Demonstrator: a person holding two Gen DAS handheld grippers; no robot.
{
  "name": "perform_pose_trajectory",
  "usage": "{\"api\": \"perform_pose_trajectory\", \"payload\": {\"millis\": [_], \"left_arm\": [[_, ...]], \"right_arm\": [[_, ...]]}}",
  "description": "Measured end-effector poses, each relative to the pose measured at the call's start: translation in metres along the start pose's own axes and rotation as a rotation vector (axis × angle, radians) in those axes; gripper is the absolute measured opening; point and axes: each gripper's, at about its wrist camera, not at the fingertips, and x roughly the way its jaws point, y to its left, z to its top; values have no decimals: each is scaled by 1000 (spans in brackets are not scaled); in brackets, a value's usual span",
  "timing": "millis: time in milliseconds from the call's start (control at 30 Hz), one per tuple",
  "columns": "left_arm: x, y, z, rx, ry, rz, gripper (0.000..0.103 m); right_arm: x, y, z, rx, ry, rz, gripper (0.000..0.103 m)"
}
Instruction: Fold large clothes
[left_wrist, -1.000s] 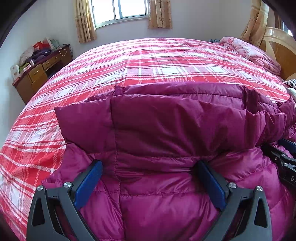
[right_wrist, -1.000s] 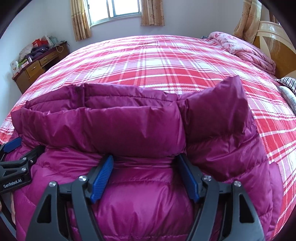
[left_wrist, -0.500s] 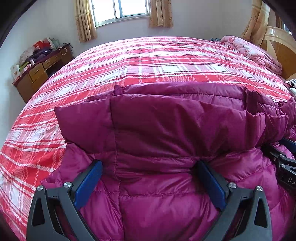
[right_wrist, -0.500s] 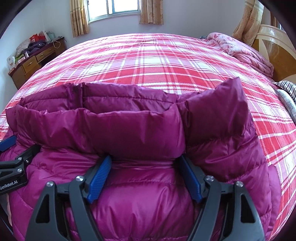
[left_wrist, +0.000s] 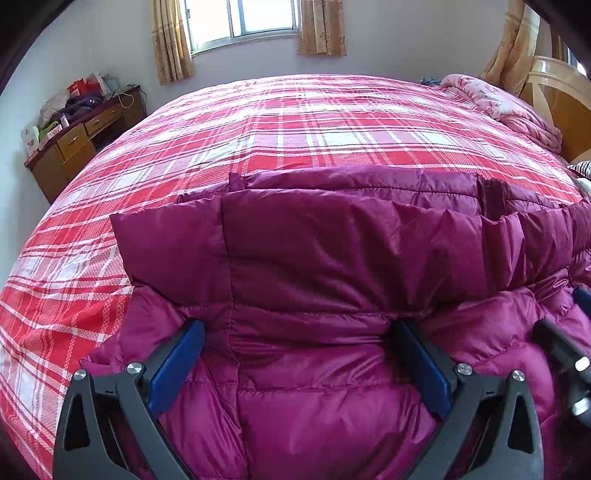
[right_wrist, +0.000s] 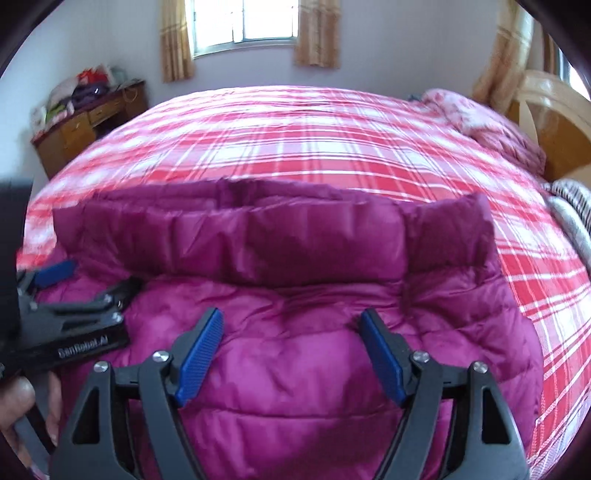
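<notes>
Jacket (left_wrist: 317, 251), a puffy magenta one, lies bunched on the red plaid bedspread (left_wrist: 295, 122), folded edge toward the window. Left gripper (left_wrist: 297, 328) has both jaws spread wide, tips tucked under that fold, while the right gripper (right_wrist: 291, 321) sits wide open just above the fabric, gripping nothing.

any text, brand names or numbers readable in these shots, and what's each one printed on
"GenRobot.AI", blurred but just legible: white lettering on the black body of the left gripper, seen in the right wrist view.
The boxes and bags on the wooden desk may carry print, but it is too small to read.
Nothing readable shows on the purple down jacket, the plaid bedspread or the right gripper.
</notes>
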Motion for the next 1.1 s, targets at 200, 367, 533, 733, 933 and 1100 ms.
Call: {"api": "perform_pose_trajectory", "payload": {"millis": [200, 367, 533, 733, 933, 1100], "left_arm": [[-2, 1, 0, -3, 2, 2, 102], [-2, 0, 0, 1, 5, 8, 102], [-1, 0, 1, 2, 6, 10, 102], [0, -1, 1, 3, 8, 12, 102], [-1, 0, 2, -2, 19, 11, 102], [-41, 11, -6, -46, -5, 48, 102]], "right_arm": [[15, -8, 0, 34, 34, 26, 83], [19, -2, 0, 4, 55, -7, 85], [21, -1, 0, -2, 63, -18, 86], [23, -2, 2, -1, 71, -19, 87], [23, -3, 2, -3, 68, -22, 87], [4, -2, 0, -25, 71, -13, 87]]}}
